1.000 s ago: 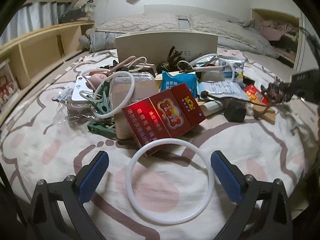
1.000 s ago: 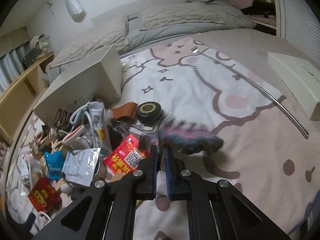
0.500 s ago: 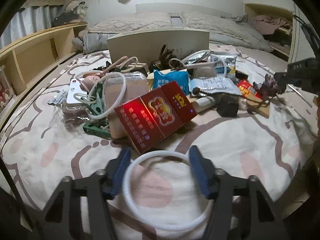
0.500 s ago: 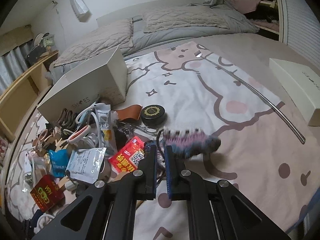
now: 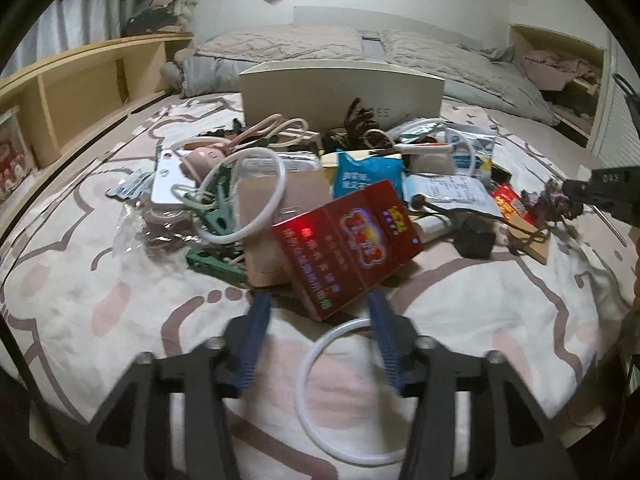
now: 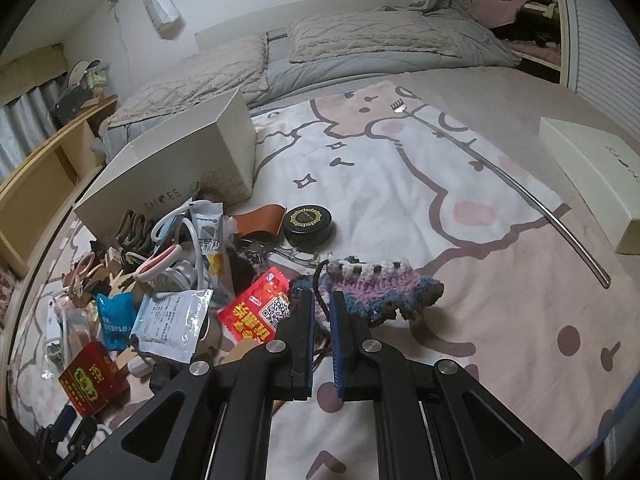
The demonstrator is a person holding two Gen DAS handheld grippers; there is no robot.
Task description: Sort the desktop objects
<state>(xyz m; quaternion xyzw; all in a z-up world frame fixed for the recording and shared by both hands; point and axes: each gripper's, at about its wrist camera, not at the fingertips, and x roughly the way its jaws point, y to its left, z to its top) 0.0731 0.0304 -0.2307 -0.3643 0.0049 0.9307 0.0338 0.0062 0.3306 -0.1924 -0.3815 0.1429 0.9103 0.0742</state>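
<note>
White ring lies on the blanket, now off-centre under the right finger of the left gripper; its jaws narrowed from wide, now open, empty. Right gripper stays clamped on crochet piece.

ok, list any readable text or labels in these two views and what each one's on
"SH ES", a small mark between H and E: side of the white shoebox.
"DAS": dark body of the right gripper, seen from the left wrist.
Red carton, blue packet, red QR sachet, white printed pouch, tall sachet: Chinese print, too blurred to read.
</note>
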